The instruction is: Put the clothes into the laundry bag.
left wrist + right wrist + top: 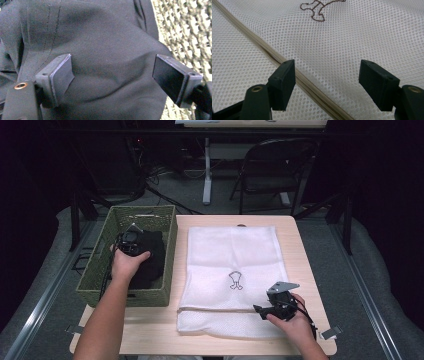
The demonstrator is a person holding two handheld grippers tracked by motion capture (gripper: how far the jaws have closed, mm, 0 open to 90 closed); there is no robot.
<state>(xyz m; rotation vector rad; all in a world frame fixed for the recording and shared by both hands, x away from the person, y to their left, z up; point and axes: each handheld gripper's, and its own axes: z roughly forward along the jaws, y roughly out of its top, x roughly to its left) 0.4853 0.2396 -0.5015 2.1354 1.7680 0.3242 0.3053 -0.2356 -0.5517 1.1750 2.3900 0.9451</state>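
Left gripper [131, 241] is held down inside the basket [98, 265], left of the table [300, 245], over the black garment [152, 257]. In the left gripper view its jaws are spread wide, left gripper [112, 72] low over the garment [105, 37]; the left pad [61, 75] is seen pressing into the cloth, the other pad is just above it. Nothing is clamped. Woven basket wall [185, 32] is seen at the right edge.

Right gripper [265, 310] is held at the near right part of the mesh bag [232, 255], which is laid flat on the table, right of the basket. In the right gripper view the jaws are apart, right gripper [327, 75] over the bag [367, 40], nothing gripped. The zipper [262, 47] is seen running diagonally under the left jaw. A small embroidered figure [318, 8] is seen on the mesh beyond the jaws, also mid-bag in the high view [235, 281].
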